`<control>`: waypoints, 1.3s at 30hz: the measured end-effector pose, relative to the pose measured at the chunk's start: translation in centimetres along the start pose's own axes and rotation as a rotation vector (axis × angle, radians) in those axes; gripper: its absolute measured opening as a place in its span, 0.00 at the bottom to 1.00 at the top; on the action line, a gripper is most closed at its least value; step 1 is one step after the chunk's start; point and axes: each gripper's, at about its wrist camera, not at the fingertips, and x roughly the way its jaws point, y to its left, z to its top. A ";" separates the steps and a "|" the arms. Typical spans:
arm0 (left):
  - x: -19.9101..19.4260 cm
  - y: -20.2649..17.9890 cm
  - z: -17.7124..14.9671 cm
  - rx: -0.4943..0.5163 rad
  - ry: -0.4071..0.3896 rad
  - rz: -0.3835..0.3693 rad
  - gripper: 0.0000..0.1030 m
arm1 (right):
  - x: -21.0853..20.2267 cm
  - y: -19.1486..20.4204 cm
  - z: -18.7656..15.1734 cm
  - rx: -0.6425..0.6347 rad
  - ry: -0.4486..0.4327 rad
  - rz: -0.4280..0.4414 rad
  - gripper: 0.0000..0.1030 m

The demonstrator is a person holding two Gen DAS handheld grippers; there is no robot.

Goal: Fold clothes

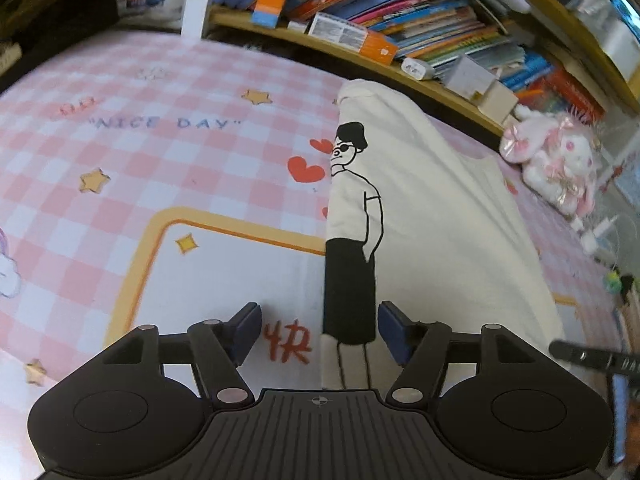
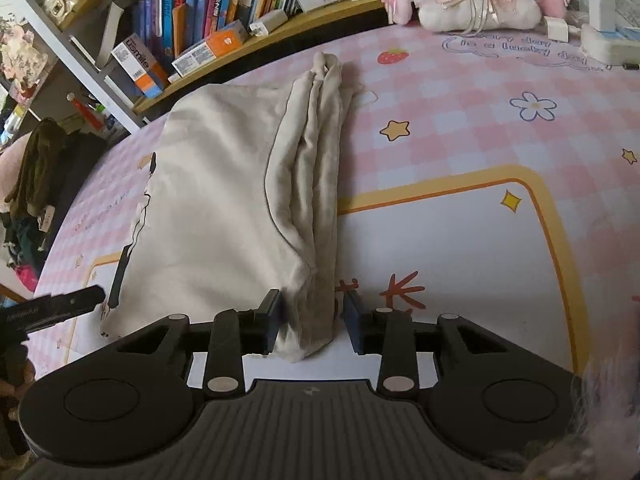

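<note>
A cream T-shirt with a printed cartoon figure lies on the pink checked bench cover, already doubled lengthwise into a long strip that runs away from both cameras toward the bookshelf. The left tongs stand wide apart, straddling the near end of the folded printed edge with nothing pinched. The right tongs are parted too, set either side of the bunched, pleated side of the shirt; cloth sits between the pads, the left pad looks to touch it, but a gap shows on the right, so I judge them not clamped. The risks lie mostly on that right side: the pleats are stacked loosely, so a shallow bite could catch only the top layers and let the rest sag out when lifted, undoing the fold. On the left, the tongs sit right at the crease, and closing slightly off it could grab the cover underneath or miss the lower layer. Uneven lifting between the two hands would skew the strip.
</note>
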 end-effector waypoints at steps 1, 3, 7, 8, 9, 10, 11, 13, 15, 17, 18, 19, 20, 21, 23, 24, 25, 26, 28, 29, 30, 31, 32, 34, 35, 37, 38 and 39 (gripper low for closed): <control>0.2 0.1 0.2 -0.024 -0.001 -0.014 0.61 | 0.1 0.0 -0.1 -0.003 -0.002 -0.001 0.23; 0.5 0.3 0.4 -0.069 -0.004 -0.033 0.49 | 0.2 0.1 -0.3 -0.001 -0.007 0.001 0.17; 0.4 0.6 0.3 -0.135 0.033 -0.088 0.02 | 0.3 0.8 -0.7 -0.035 -0.021 -0.012 0.15; -0.4 0.5 0.4 -0.137 0.006 -0.106 0.02 | 0.3 0.9 -0.7 -0.043 -0.022 -0.014 0.14; -1.6 0.3 0.5 -0.123 -0.040 -0.120 0.02 | 0.3 0.9 -0.7 -0.047 -0.022 -0.013 0.14; -3.0 -0.1 0.7 -0.103 -0.092 -0.131 0.02 | 0.3 0.9 -0.7 -0.050 -0.017 -0.008 0.13; -3.4 0.0 0.6 -0.094 -0.101 -0.125 0.02 | 0.3 0.9 -0.7 -0.053 -0.009 0.000 0.13; -3.4 0.3 0.1 -0.084 -0.081 -0.097 0.02 | 0.1 1.1 -0.9 -0.060 0.011 0.028 0.11; -3.3 0.6 -0.3 -0.075 -0.062 -0.070 0.02 | 0.1 2.0 -1.6 -0.089 0.034 0.064 0.11; -3.2 1.0 -0.7 -0.065 -0.043 -0.043 0.02 | 0.0 3.0 -2.5 -0.143 0.039 0.071 0.11; -3.2 1.2 -0.9 -0.060 -0.033 -0.029 0.02 | 0.0 3.5 -2.9 -0.167 0.040 0.071 0.11; -3.1 1.3 -1.2 -0.055 -0.024 -0.015 0.02 | -0.1 3.7 -3.0 -0.181 0.043 0.073 0.11; -3.1 1.5 -1.4 -0.051 -0.014 -0.002 0.03 | -0.1 3.8 -3.1 -0.189 0.046 0.077 0.11; -3.1 1.7 -1.6 -0.046 -0.004 0.012 0.03 | -0.2 3.9 -3.2 -0.197 0.049 0.081 0.11; -3.0 2.0 -2.0 -0.036 0.015 0.039 0.03 | -0.3 3.9 -3.4 -0.203 0.052 0.082 0.11; -2.9 2.0 -2.0 -0.029 0.025 0.046 0.03 | -0.4 3.9 -3.4 -0.205 0.052 0.082 0.11; -2.9 1.8 -1.8 -0.021 0.035 0.049 0.06 | -0.5 3.9 -3.5 -0.207 0.050 0.082 0.11; -2.9 1.8 -1.7 -0.010 0.044 0.055 0.09 | -0.5 4.0 -3.5 -0.207 0.048 0.080 0.11; -2.8 1.7 -1.3 0.013 0.060 0.069 0.10 | -0.4 4.0 -3.5 -0.201 0.046 0.082 0.11; -2.8 1.7 -1.1 0.017 0.058 0.077 0.12 | -0.4 4.0 -3.5 -0.196 0.045 0.084 0.12; -2.9 1.8 -0.9 0.017 0.051 0.087 0.16 | -0.3 3.9 -3.5 -0.191 0.045 0.087 0.12; -3.0 1.9 -0.6 0.017 0.044 0.097 0.19 | -0.3 3.8 -3.5 -0.186 0.044 0.091 0.12; -3.0 1.9 -0.4 0.017 0.036 0.106 0.27 | -0.3 3.8 -3.6 -0.183 0.041 0.095 0.12; -3.1 2.0 0.6 0.006 0.012 0.108 0.39 | -0.4 3.7 -3.6 -0.183 0.038 0.099 0.12; -3.1 2.0 1.1 0.000 -0.001 0.107 0.44 | -0.4 3.6 -3.6 -0.183 0.038 0.100 0.12; -2.9 1.9 2.2 -0.006 -0.021 0.104 0.59 | -0.4 3.5 -3.6 -0.183 0.037 0.102 0.11; -2.5 1.9 2.8 -0.002 -0.026 0.101 0.63 | -0.4 3.5 -3.6 -0.182 0.037 0.103 0.11; -2.1 1.8 3.4 0.002 -0.030 0.098 0.68 | -0.4 3.5 -3.6 -0.182 0.036 0.103 0.11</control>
